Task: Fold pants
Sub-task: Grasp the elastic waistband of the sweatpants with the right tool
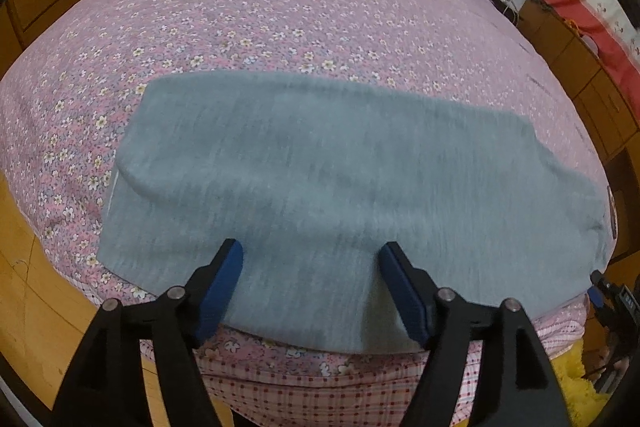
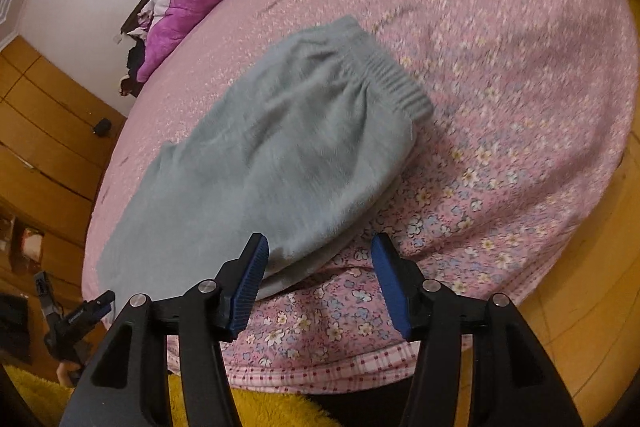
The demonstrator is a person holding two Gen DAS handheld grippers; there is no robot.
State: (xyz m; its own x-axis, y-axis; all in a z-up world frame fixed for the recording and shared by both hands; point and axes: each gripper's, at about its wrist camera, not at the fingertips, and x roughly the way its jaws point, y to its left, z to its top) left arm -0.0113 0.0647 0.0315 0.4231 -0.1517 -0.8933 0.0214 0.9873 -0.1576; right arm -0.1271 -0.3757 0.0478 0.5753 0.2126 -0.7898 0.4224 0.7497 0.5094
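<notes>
Pants [image 1: 320, 179], grey and soft, lie flat across the near part of the flowered bedspread [image 1: 240, 27], already doubled leg over leg, as I hold a gripper in each hand at the bed's near edge. My left gripper [image 1: 311, 259] is wide open and has hold of nothing; the near hem of the cloth lies between and just ahead of its blue pads [image 1: 224, 291], which I judge to be close above the fabric, not pinching it. My right gripper [image 2: 320, 253] is likewise spread wide and empty, its left pad just beside the rounded near edge of the pants [image 2: 272, 155], with the ribbed waistband [image 2: 400, 83] farther ahead and to its right. A purple quilt [image 2: 180, 15] is heaped well beyond, at the far end of the bed.

The step in hand, as I read it, is taking hold for the next fold. To do it well I would bring each gripper down onto the near edge so that both layers sit between the pads before closing, since catching only the top layer would pull the legs apart. Both grips should close at matching points along the edge, then lift together and carry the cloth evenly, so that the fold lands square and without a twist. The knit looks limp and will sag between two grips.
</notes>
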